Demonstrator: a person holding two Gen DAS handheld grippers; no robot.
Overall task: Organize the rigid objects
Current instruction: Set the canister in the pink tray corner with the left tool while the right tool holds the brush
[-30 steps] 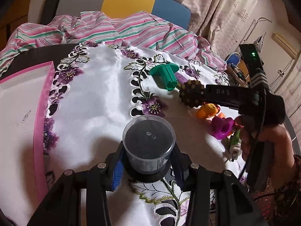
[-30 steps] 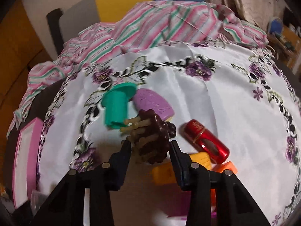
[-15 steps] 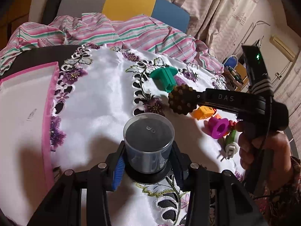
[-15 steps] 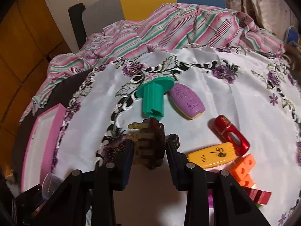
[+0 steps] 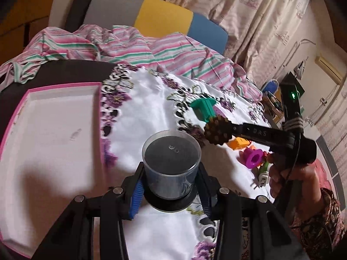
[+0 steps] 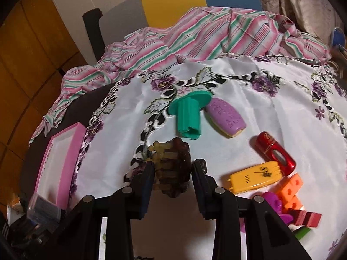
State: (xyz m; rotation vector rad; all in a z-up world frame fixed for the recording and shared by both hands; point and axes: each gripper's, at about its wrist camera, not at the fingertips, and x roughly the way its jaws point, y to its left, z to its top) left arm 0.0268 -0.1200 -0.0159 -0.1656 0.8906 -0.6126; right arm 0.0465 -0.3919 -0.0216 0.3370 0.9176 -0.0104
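My left gripper [image 5: 170, 186] is shut on a clear plastic cup with a black base [image 5: 171, 162], held above the white embroidered cloth next to the pink tray [image 5: 52, 130]. My right gripper [image 6: 173, 173] is shut on a dark brown round brush with bristle pegs [image 6: 173, 164]; it also shows in the left wrist view [image 5: 218, 131], just right of the cup. On the cloth lie a green flanged piece [image 6: 189, 117], a purple oval case [image 6: 226, 118], a red case [image 6: 275, 152] and a yellow case [image 6: 254, 178].
Orange blocks [image 6: 290, 189], a purple spool [image 5: 252, 158] and a white plug [image 5: 263, 175] lie at the right. A striped pink cloth [image 6: 195, 41] is heaped at the table's far side before a multicoloured chair back [image 5: 151, 19]. Dark table shows around the tray [image 6: 58, 158].
Both grippers have moved left towards the pink tray with their loads. The cup is now beside the tray's right rim, and the brush has left the pile of small objects.
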